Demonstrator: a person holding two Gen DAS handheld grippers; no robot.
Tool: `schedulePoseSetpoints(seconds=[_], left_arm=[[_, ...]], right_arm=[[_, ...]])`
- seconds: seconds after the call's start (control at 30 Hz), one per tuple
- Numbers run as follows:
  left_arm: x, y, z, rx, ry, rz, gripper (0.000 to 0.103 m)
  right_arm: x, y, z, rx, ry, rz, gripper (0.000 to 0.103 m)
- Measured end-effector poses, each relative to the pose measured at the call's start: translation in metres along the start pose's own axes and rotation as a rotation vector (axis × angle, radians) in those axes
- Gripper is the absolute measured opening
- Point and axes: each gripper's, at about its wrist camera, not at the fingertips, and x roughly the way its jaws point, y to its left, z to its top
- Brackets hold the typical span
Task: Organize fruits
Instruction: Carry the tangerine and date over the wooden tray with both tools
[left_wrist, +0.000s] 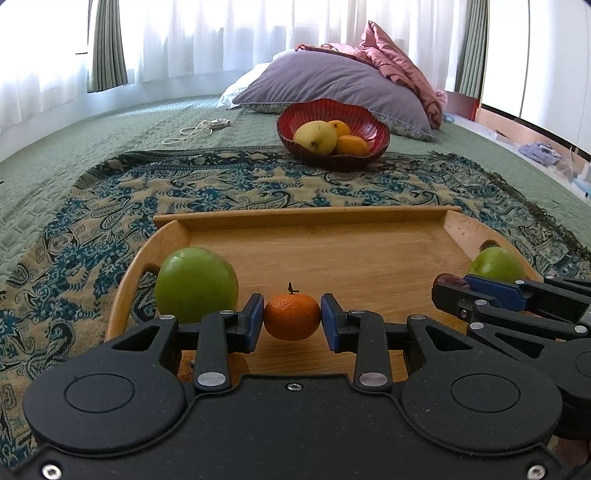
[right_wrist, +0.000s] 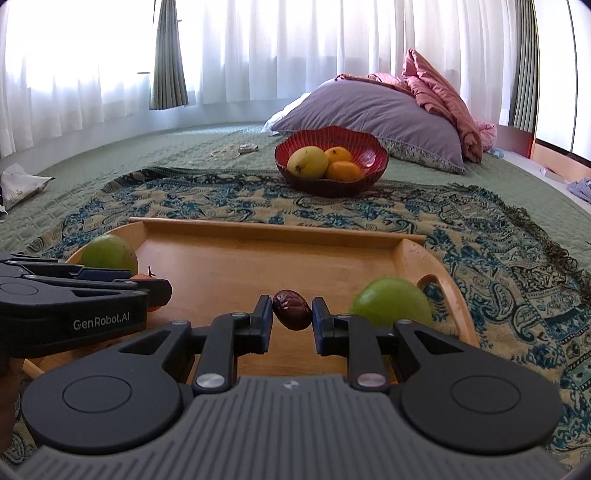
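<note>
My left gripper (left_wrist: 291, 319) is shut on a small orange tangerine (left_wrist: 291, 316), held over the near part of a wooden tray (left_wrist: 306, 216). A green apple (left_wrist: 195, 284) sits on the tray just left of it. My right gripper (right_wrist: 291, 312) is shut on a dark red date (right_wrist: 291, 309) over the same tray (right_wrist: 280, 227), with a second green apple (right_wrist: 391, 302) close on its right. Beyond the tray a red bowl (left_wrist: 354, 116) holds a yellow pear (left_wrist: 316, 136) and two oranges (left_wrist: 351, 144).
The tray rests on a blue patterned throw (left_wrist: 229, 184) spread over a green quilted bed. A purple pillow (left_wrist: 332, 81) and pink bedding (left_wrist: 399, 55) lie behind the bowl. A white cord (left_wrist: 195, 131) lies at the far left, and crumpled paper (right_wrist: 22, 182) sits at the bed's left edge.
</note>
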Motion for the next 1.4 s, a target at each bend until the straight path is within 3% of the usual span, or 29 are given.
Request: schedulePoseSetpoints(seconds=[0.97, 1.4], left_arm=[[0.016, -0.003, 0.0, 0.027, 0.0, 0.004, 0.032], [0.015, -0.004, -0.001, 0.029, 0.002, 0.002, 0.033]], right_arm=[[0.024, 0.002, -0.006, 0.008, 0.094, -0.003, 0.027], [0.025, 0.003, -0.006, -0.002, 0.096, -0.005, 0.026]])
